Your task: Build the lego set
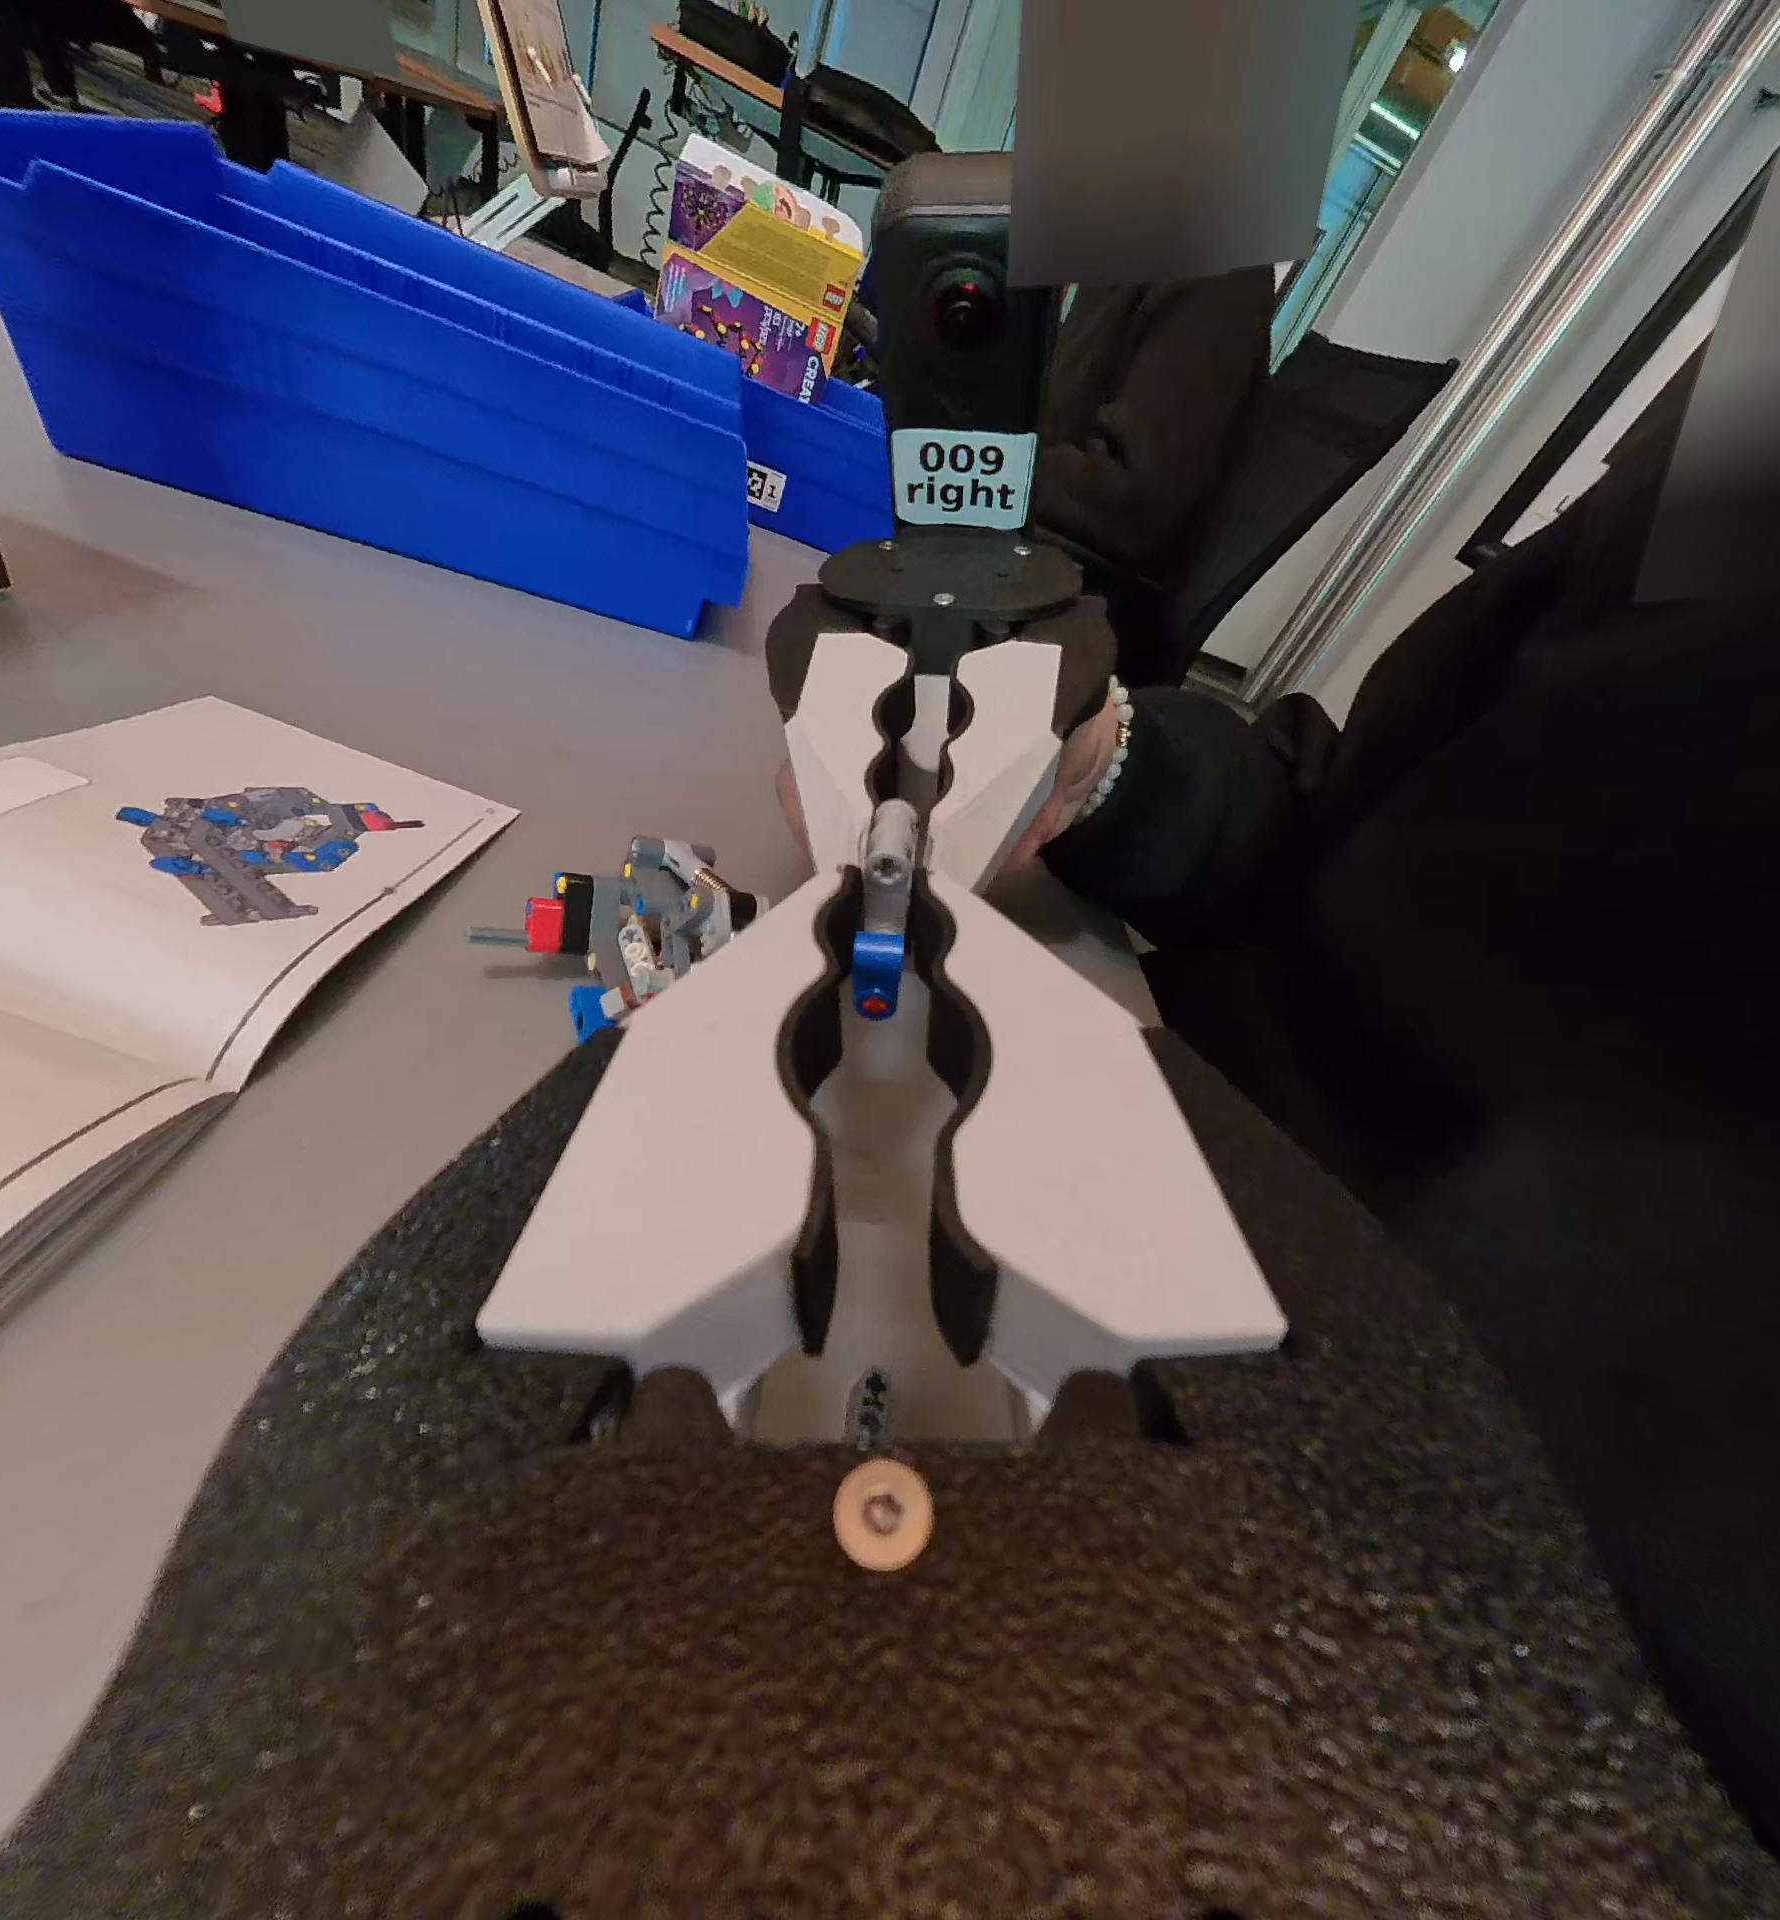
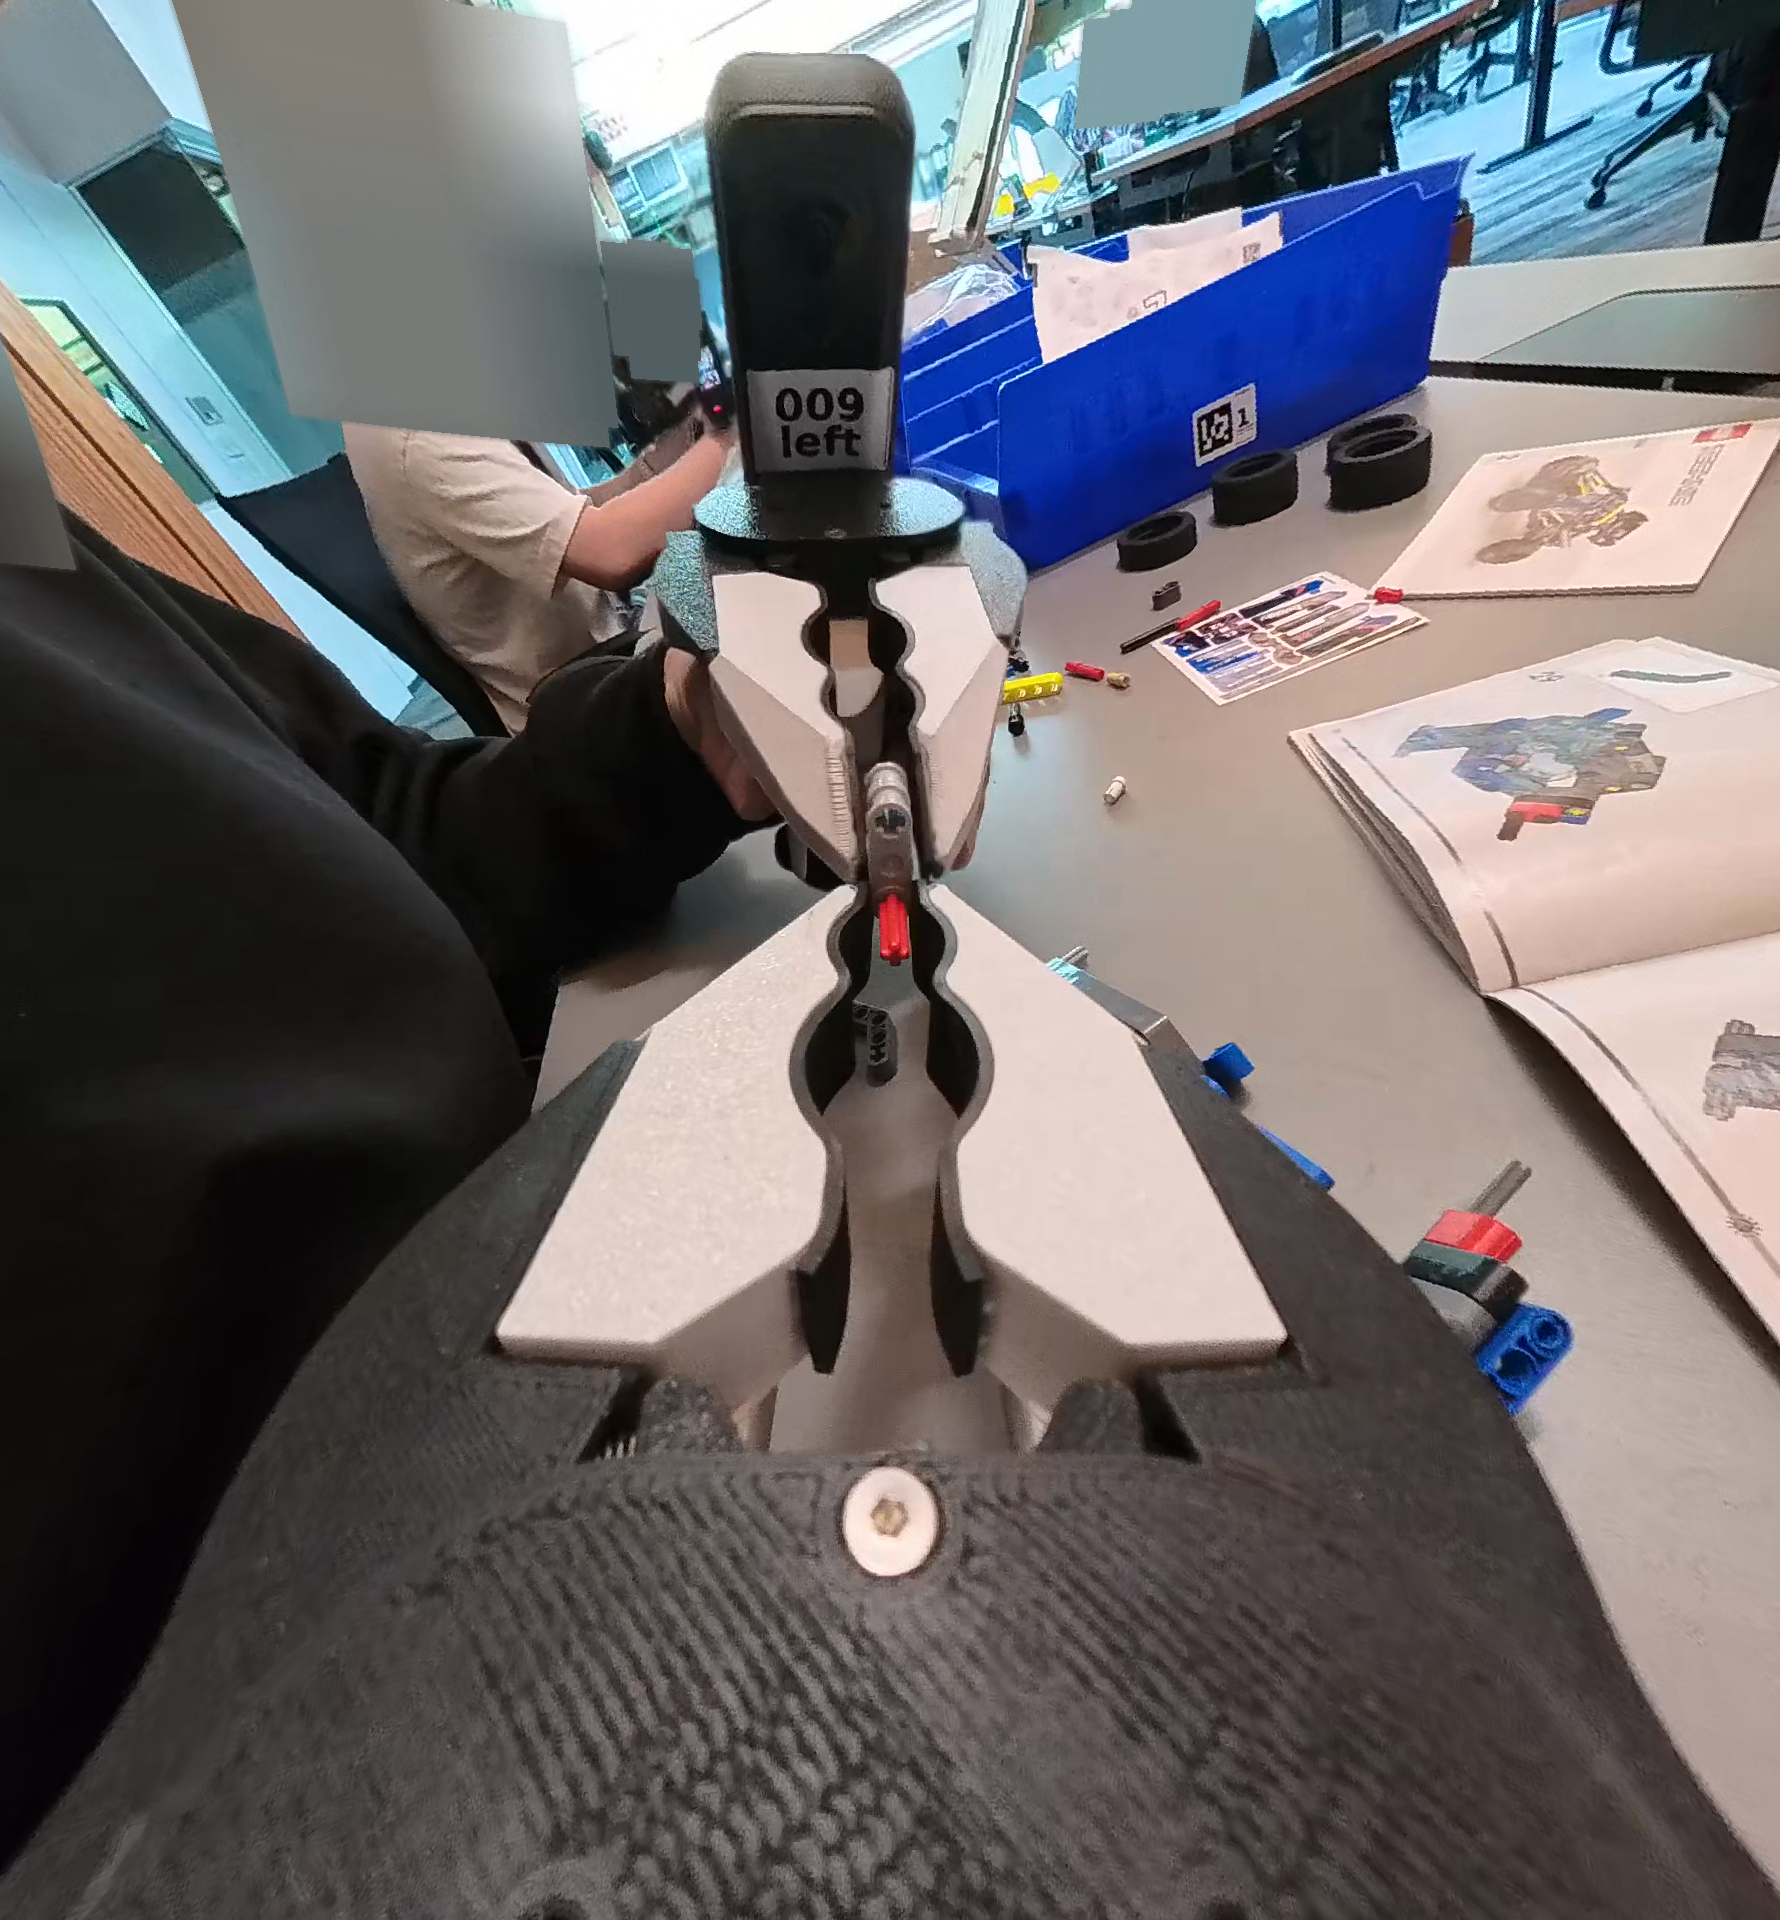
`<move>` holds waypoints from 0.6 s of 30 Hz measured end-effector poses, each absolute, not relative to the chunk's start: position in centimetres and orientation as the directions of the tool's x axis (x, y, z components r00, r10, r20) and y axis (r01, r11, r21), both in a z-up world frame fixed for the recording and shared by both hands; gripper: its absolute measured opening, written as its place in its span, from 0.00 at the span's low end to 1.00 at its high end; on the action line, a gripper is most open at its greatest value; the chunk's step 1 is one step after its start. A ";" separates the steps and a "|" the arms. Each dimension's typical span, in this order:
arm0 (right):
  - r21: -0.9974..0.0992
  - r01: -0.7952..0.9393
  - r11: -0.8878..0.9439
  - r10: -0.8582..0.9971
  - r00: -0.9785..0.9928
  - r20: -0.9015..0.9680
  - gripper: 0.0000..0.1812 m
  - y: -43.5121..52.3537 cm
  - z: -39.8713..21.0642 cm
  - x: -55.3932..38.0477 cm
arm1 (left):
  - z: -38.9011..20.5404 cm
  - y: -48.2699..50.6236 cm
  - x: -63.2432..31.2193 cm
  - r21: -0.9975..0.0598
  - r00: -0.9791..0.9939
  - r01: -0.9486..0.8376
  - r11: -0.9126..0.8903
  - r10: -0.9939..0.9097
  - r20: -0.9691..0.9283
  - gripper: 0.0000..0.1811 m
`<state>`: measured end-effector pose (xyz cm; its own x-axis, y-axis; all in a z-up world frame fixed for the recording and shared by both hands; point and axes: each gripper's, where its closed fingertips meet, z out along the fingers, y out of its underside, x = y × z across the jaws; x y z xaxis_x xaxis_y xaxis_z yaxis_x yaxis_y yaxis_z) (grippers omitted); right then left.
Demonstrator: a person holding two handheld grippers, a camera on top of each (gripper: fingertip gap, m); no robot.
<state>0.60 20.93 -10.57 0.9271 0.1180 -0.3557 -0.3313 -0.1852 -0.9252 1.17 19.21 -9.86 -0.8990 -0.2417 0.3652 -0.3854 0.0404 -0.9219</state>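
My two grippers meet tip to tip above the grey table (image 1: 470, 665). My left gripper (image 1: 881, 894) is shut on a small grey beam (image 1: 888, 852) with a blue connector (image 1: 878, 966) at its near end. In the right wrist view the left gripper (image 2: 891, 847) faces me, pinching that grey beam (image 2: 888, 821). My right gripper (image 2: 891, 904) is shut on a red pin (image 2: 893, 925) that lines up with the beam's end. The right gripper also shows in the left wrist view (image 1: 901, 826). A part-built grey, red and blue model (image 1: 647, 925) lies on the table to the left.
An open instruction booklet (image 1: 190, 883) (image 2: 1592, 831) lies beside the model (image 2: 1468, 1278). Blue bins (image 1: 346, 364) (image 2: 1229, 395) stand at the back, one holding a set box (image 1: 761, 281). Black tyres (image 2: 1255, 488), a sticker sheet (image 2: 1291, 634), a second booklet (image 2: 1592, 509) and loose small parts (image 2: 1037, 686) lie beyond. Only a small space, under 4 cm, lies between the two pairs of fingers.
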 end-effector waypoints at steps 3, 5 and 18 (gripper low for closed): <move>-0.926 -0.337 -0.168 0.117 0.926 -0.358 0.03 20.8 -10.3 0.8 | -9.7 19.3 1.3 -0.921 -0.896 -0.388 0.027 -0.246 0.370 0.04; -0.928 -0.337 -0.162 0.113 0.927 -0.356 0.03 20.8 -10.2 0.9 | -9.6 19.5 1.4 -0.925 -0.899 -0.379 0.030 -0.251 0.360 0.04; -0.936 -0.314 -0.157 0.114 0.936 -0.333 0.03 20.8 -10.1 0.8 | -9.6 19.3 1.1 -0.925 -0.905 -0.378 0.039 -0.226 0.360 0.03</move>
